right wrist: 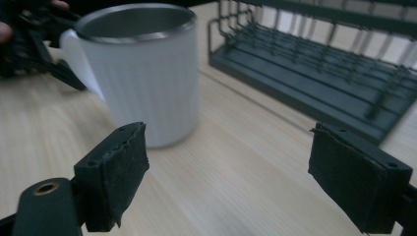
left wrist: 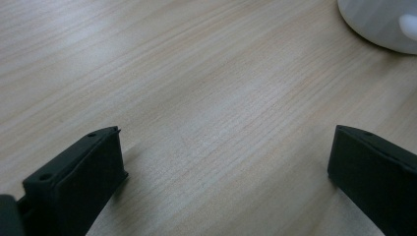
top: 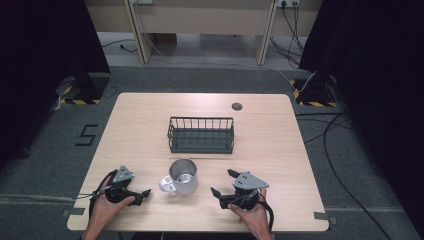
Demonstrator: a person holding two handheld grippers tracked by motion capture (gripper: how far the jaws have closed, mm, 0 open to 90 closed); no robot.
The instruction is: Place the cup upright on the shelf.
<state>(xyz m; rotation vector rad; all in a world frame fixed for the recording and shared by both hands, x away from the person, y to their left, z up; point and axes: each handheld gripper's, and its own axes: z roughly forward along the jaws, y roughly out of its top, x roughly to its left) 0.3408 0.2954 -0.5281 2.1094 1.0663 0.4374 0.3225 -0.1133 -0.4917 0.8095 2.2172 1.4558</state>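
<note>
Steel-lined and white outside, the mug [top: 183, 176] stands upright just below the middle of my high view, its handle toward the lower left, with the dark wire basket [top: 201, 135] near above it on the wooden table [top: 280, 150]. My left gripper [top: 142, 194] rests at lower left, jaws spread wide over bare wood and gripping nothing, the mug's edge at the upper right of its own view. My right gripper [top: 223, 184], lower right of centre, has its jaws equally wide and empty, the mug standing beyond its left jaw, apart from it.
</note>
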